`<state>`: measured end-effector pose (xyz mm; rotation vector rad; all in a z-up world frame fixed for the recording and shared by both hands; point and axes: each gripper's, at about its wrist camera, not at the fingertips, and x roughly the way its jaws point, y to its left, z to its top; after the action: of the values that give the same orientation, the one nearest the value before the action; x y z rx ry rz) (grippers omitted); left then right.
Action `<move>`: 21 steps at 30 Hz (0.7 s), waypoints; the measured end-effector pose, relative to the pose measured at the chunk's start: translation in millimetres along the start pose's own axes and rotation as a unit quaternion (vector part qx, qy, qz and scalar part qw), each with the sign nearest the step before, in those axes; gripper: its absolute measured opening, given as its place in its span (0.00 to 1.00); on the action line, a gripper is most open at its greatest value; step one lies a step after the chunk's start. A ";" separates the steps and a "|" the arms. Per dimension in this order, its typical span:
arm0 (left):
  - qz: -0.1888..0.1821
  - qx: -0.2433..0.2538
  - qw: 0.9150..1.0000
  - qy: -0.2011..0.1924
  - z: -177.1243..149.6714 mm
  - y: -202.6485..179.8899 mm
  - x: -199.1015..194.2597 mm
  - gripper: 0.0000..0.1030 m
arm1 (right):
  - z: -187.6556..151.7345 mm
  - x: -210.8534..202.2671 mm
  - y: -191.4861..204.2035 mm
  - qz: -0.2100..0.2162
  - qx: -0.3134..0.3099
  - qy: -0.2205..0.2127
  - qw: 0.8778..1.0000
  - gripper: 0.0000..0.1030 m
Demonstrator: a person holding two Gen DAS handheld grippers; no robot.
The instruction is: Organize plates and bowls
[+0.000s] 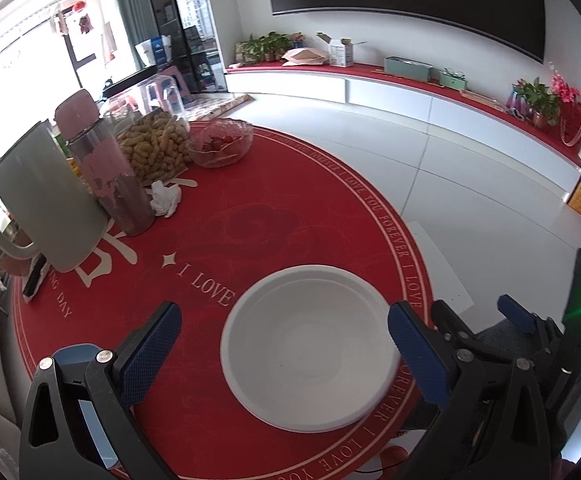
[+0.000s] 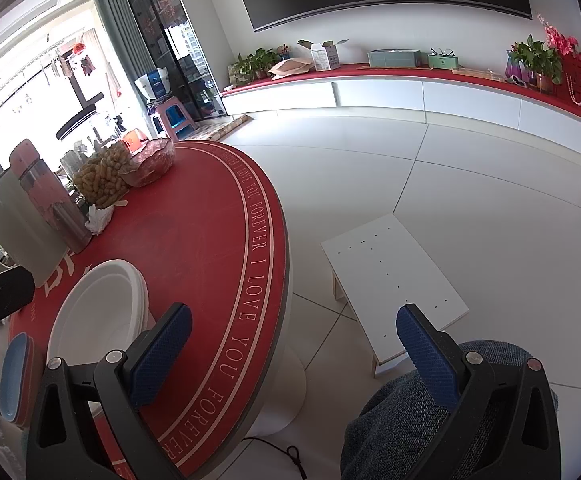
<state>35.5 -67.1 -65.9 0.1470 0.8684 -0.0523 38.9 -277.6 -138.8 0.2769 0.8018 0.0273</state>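
Your left gripper [image 1: 286, 354] hangs jaws apart straddling the stacked white bowls [image 1: 310, 364], apparently squaring up, while your right gripper [image 2: 294, 350], likewise spread and empty, idles off the near table [image 2: 210, 240] edge.

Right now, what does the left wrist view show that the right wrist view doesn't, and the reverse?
Only the left wrist view: the left gripper open around the white bowl, and the right gripper seen from the side, open, beyond the table's edge.

Only the right wrist view: a white stool on the floor, a blue-grey knee, and a blue dish at the left edge.

Both: the red round table, the bowl, the grey jug, the peanut jar and the glass bowl.
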 end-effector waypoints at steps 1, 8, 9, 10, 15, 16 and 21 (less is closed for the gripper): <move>-0.006 0.006 1.000 0.000 -0.5 -3.2 -2.0 1.00 | -0.2 -0.3 -1.1 0.000 0.000 0.000 1.000 1.00; -0.053 0.075 0.996 0.002 -10.4 -36.8 -17.3 1.00 | 0.2 0.7 1.0 0.000 0.000 0.000 1.000 1.00; -0.057 0.085 0.995 0.004 -12.1 -41.3 -18.6 1.00 | 0.2 0.8 1.0 0.000 0.000 0.000 1.000 1.00; -0.060 0.099 0.993 0.007 -14.6 -47.3 -20.1 1.00 | -0.1 0.0 -1.5 0.000 0.000 0.000 1.000 1.00; -0.061 0.126 0.990 0.001 -18.7 -55.9 -28.8 1.00 | 1.2 0.9 0.7 -0.005 -0.006 0.004 1.000 1.00; -0.062 0.128 0.990 0.002 -18.7 -55.4 -30.5 1.00 | 1.2 0.0 -0.9 -0.004 -0.006 0.003 1.000 1.00; -0.071 0.129 0.989 0.011 -20.6 -51.2 -33.2 1.00 | 1.8 -0.1 -1.3 -0.005 -0.007 0.004 1.000 1.00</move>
<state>-7.0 -115.1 -59.2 0.3287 0.8909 -0.2984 40.0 -279.3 -137.9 0.2602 0.8108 0.0249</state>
